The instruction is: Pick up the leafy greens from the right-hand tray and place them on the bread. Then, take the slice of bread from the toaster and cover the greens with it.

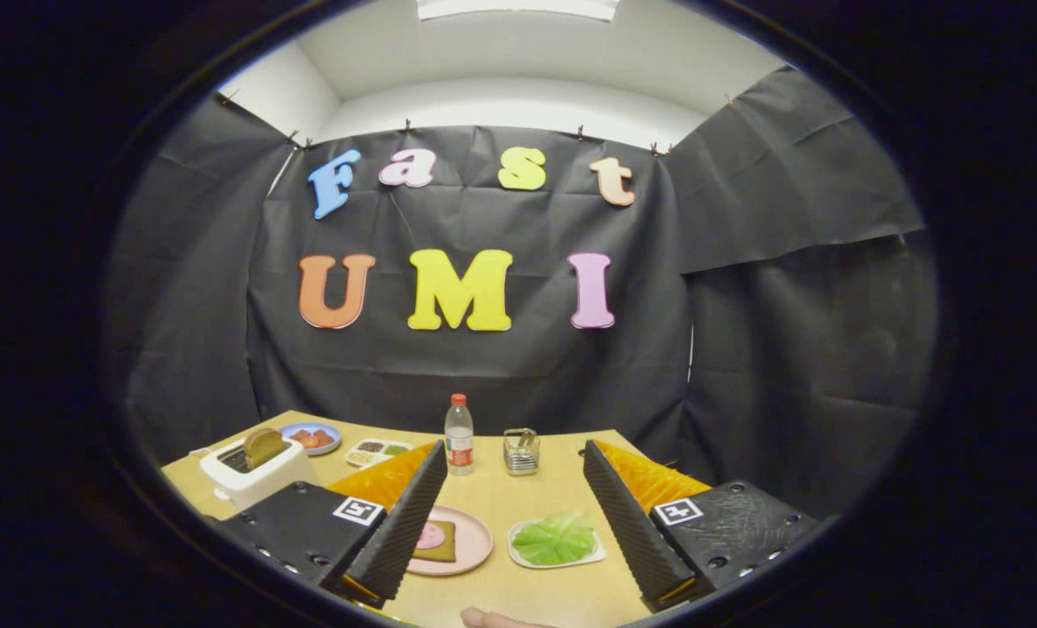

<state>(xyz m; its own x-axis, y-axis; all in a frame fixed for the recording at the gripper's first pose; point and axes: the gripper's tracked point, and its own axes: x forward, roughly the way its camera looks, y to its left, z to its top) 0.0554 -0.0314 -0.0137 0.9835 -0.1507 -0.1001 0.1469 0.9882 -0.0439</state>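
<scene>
Leafy greens [556, 538] lay near the desk's [501, 497] front edge; the gripper [511, 523] gaped wide, empty (limp leaves might slip a shallow pinch).

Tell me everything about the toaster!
The toaster is a small, boxy, cream-white one that looks like plastic, standing upright on the wooden table. One brown slice of bread sticks up out of its top slot. It sits beyond the open gripper, off to one side, with a blue plate just behind it. Nothing is gripping it.
</scene>
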